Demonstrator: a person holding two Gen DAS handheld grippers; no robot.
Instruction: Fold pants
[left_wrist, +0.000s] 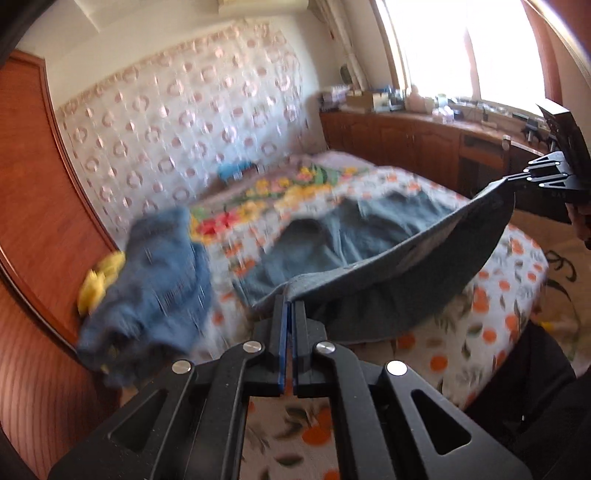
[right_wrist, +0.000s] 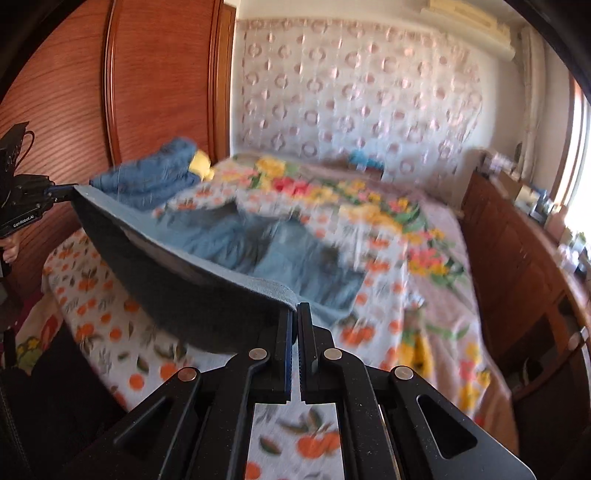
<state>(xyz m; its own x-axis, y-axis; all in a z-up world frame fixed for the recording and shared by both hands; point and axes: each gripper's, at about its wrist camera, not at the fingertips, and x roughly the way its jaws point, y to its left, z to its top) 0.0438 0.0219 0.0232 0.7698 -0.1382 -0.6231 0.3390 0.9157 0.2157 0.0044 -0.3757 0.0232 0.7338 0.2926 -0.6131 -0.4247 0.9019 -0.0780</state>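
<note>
Both grippers tilt downward over the bed (left_wrist: 480, 332), held apart at about the same height. The left gripper (left_wrist: 289, 301) is clamped on one corner of the pants (left_wrist: 369, 229), its blue-lined fingers (left_wrist: 282, 332) pressed together on the cloth. The right gripper (right_wrist: 295, 306) pinches the other corner the same way. Between them the held edge sags in a shallow curve, thick soft denim, blue-grey on top and darker beneath. The rest of the pants lies spread across the sheet, which is printed with oranges and leaves, reaching away from the grippers toward the headboard end. A flowered blanket (right_wrist: 369, 206) covers the far half of the bed. To the left sits a rumpled blue heap (left_wrist: 155, 280), probably more clothing, though it is blurred, against a wooden wardrobe (right_wrist: 147, 74).
</note>
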